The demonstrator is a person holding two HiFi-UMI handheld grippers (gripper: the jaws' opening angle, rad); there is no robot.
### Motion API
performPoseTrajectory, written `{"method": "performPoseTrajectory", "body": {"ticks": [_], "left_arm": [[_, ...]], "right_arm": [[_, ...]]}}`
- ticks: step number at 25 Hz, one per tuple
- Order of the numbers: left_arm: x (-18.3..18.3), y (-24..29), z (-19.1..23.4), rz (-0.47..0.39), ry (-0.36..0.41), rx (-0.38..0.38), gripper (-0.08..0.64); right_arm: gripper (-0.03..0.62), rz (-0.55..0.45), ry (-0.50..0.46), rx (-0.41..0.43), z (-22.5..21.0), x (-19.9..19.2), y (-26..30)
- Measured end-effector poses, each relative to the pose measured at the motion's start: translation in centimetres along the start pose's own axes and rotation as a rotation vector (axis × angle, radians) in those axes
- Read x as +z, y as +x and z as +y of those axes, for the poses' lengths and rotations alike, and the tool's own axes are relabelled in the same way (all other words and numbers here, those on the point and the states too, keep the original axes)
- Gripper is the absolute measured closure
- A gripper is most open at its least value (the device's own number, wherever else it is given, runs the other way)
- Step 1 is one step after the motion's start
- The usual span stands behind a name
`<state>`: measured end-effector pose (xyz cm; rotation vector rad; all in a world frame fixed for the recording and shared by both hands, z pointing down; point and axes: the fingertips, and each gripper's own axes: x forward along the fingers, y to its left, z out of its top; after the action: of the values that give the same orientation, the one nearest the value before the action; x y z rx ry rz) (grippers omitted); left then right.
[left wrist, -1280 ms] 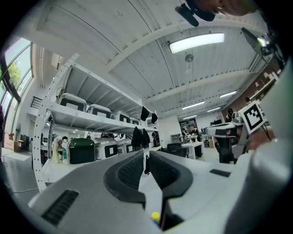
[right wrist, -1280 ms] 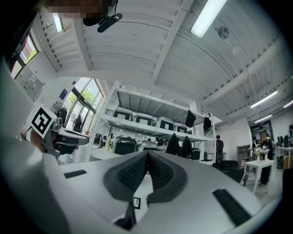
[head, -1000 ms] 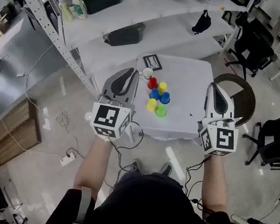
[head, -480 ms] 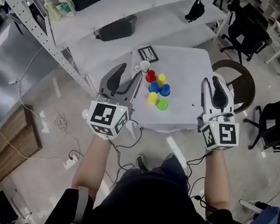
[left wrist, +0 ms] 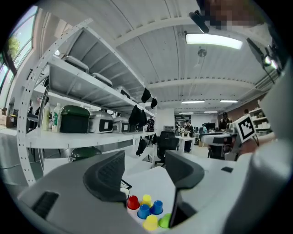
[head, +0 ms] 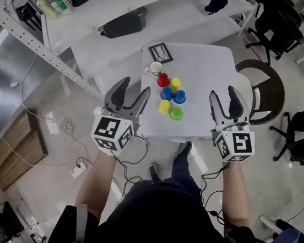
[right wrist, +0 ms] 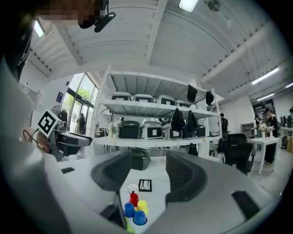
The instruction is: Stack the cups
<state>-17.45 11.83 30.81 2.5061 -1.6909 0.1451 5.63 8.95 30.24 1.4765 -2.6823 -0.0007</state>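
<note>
A person with a two-jaw tool in each hand stands at the near edge of a white table in the centre of the head view, where six small cups sit bunched together: a red cup and a yellow cup in the upper row, two blue cups just below them, and a second yellow cup beside a green cup nearest the table's lower edge. The left gripper, at centre left of the frame, has just been opening its jaws, which stand wide apart with nothing held; its own view shows the cluster low in the picture, beyond the gap. The right gripper, at centre right, has likewise just been opening and grips nothing, its jaws well spread, with the cups at the lower left of its view. Both tools are well apart from the cups, one on either side of them. A white mug stands just up and left of the red cup, and a black-framed card lies above it. A metal shelving rack fills the top of the frame
</note>
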Motion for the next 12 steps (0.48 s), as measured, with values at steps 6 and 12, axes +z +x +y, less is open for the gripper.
{"method": "performPoseTrajectory", "body": {"ticks": [6, 12], "left_arm": [[-3.3, 5.2, 1.9, 0.081, -0.013, 0.068, 0.298], [-8.3, 9.6, 2.4, 0.22, -0.041, 0.133, 0.298]], "right_arm": [[0.364, 0.11, 0.03, 0.108, -3.1, -6.5, 5.6], [0.354, 0.242, 0.072, 0.263, -3.8, -14.6, 11.0]]}}
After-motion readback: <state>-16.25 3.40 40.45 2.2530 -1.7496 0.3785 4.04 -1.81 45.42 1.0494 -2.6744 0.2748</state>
